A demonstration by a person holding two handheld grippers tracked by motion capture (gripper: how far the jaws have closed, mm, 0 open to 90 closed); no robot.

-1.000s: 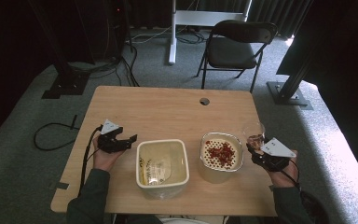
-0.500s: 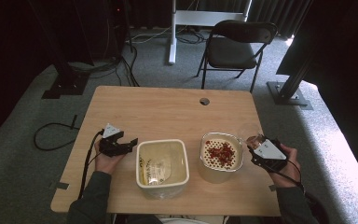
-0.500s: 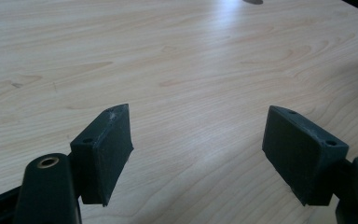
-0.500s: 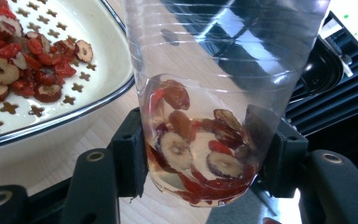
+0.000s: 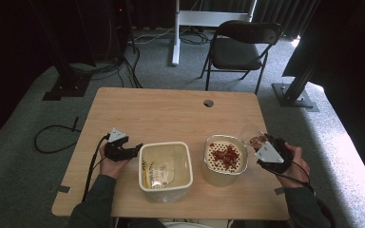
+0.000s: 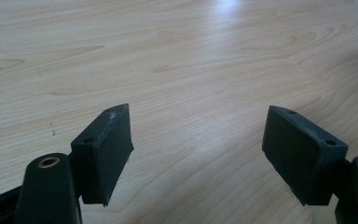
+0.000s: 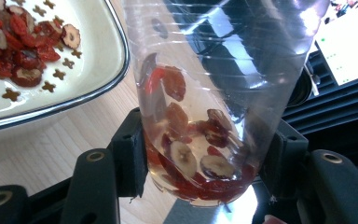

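While right gripper (image 7: 205,163) grips cup (image 7: 205,93), rim cropped

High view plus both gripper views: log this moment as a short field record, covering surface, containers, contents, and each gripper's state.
surface: wooden table
left container: cream square tub with a clear packet inside
right container: cream strainer bowl holding red dried fruit slices
left gripper: open, nothing between its jaws, beside the tub
right gripper: shut on clear plastic cup
cup contents: a few fruit slices at the bottom
cup position: at the table's right edge, beside the bowl
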